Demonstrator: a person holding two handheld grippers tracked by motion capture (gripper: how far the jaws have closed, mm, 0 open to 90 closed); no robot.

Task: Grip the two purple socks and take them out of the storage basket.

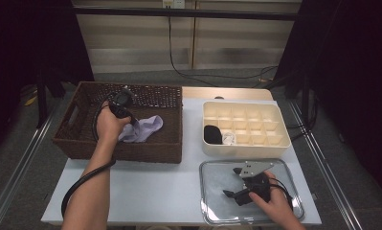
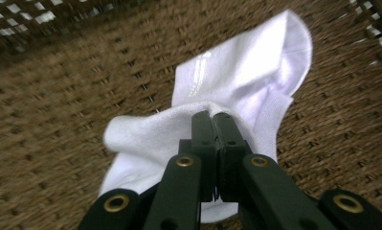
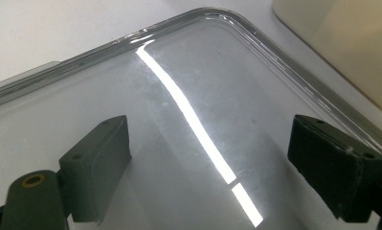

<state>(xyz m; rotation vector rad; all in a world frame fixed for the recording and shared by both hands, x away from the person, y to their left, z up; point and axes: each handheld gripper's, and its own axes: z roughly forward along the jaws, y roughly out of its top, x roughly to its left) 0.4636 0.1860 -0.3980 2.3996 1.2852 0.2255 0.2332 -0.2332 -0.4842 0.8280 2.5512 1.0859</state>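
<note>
One white sock [image 1: 144,128] is counted in one wicker basket [image 1: 73,136]; one cream divided organizer [image 1: 246,143] is seen, with two rolled items, one black [image 1: 212,134] and one white [image 1: 228,138], and one clear tray [image 1: 212,211]; two grippers are counted, left [image 1: 131,120] and right [image 1: 230,181]

1. The basket [image 1: 83,139] is woven of coarse brown wicker, rough and matt.
2. The sock [image 2: 246,81] is of soft white knitted cloth with a slight sheen.
3. The tray [image 3: 188,96] is of clear, glossy, smooth plastic.
4. The organiser box [image 1: 246,149] is of matt cream plastic.
</note>
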